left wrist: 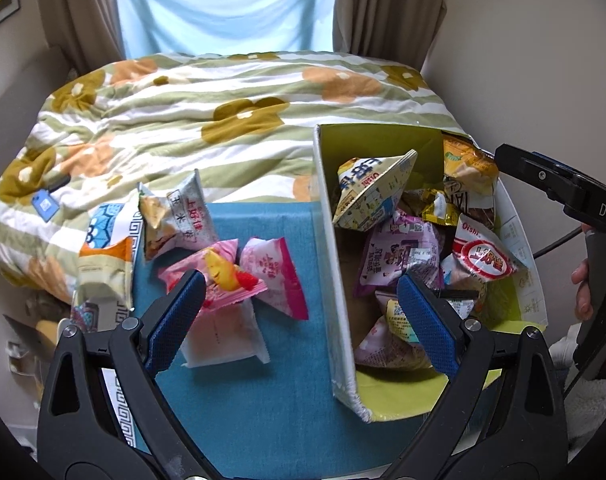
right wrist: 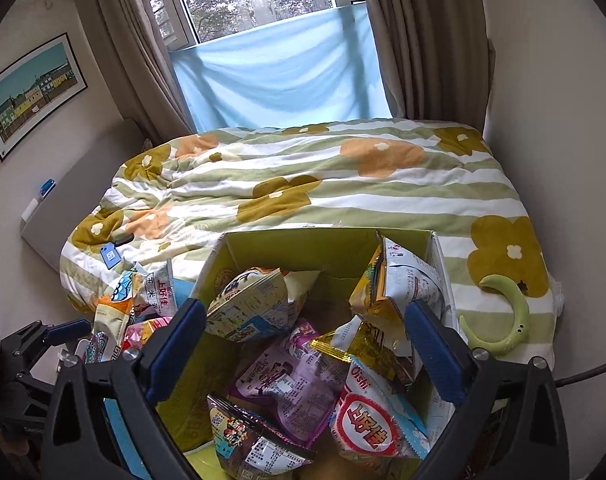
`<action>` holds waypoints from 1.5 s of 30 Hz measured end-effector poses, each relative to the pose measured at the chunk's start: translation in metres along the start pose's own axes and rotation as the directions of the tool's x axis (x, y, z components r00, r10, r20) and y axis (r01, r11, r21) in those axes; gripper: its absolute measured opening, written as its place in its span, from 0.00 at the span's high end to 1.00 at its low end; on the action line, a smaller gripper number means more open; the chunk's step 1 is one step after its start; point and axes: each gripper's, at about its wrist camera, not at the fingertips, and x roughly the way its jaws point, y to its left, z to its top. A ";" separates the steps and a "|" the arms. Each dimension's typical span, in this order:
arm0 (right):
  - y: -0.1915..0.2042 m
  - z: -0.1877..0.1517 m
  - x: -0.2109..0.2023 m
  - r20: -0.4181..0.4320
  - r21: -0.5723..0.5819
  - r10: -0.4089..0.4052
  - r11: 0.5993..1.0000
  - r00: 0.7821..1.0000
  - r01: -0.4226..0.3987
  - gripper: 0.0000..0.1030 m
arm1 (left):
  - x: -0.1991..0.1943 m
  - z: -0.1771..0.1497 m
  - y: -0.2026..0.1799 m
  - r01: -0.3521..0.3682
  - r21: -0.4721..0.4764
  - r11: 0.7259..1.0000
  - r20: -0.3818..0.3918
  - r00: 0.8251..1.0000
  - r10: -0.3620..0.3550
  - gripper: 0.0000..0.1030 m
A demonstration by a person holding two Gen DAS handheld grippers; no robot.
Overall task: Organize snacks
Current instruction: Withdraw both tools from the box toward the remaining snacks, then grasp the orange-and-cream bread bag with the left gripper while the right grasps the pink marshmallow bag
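A cardboard box [left wrist: 330, 248] with a yellow-green inside stands on a blue mat [left wrist: 243, 408], filled with snack bags. Among them are a red-and-white Oishi bag [right wrist: 367, 420], a purple bag [right wrist: 291, 380] and a cream cartoon bag [right wrist: 251, 308]. Left of the box lie loose packets: two pink ones [left wrist: 219, 280] [left wrist: 277, 276], a white one [left wrist: 223, 336], a grey one [left wrist: 179, 216] and an orange-and-blue one [left wrist: 107, 256]. My left gripper [left wrist: 303, 320] hangs open above the box's left wall and the pink packets, holding nothing. My right gripper [right wrist: 305, 350] is open over the box, empty.
The mat and box sit at the foot of a bed with a flowered, striped quilt [right wrist: 343, 196]. A green crescent-shaped object [right wrist: 503, 320] lies on the quilt right of the box. A small blue tag [left wrist: 45, 204] lies on the quilt at the left. Curtains and a window stand behind.
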 end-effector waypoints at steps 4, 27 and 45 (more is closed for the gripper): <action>0.020 -0.004 -0.010 0.017 -0.039 0.034 0.999 0.999 -0.033 0.04 | -0.019 -0.015 0.024 -0.021 -0.032 0.999 0.017 1.000 0.022 0.07; 0.179 -0.027 0.017 0.018 -0.041 0.075 0.996 0.997 -0.075 0.04 | -0.012 -0.034 0.238 -0.030 -0.064 0.997 -0.027 0.999 0.028 0.07; 0.252 -0.050 0.131 -0.140 0.040 -0.072 0.996 0.988 0.078 0.04 | 0.105 -0.019 0.286 0.096 0.380 0.920 -0.145 0.988 -0.043 0.07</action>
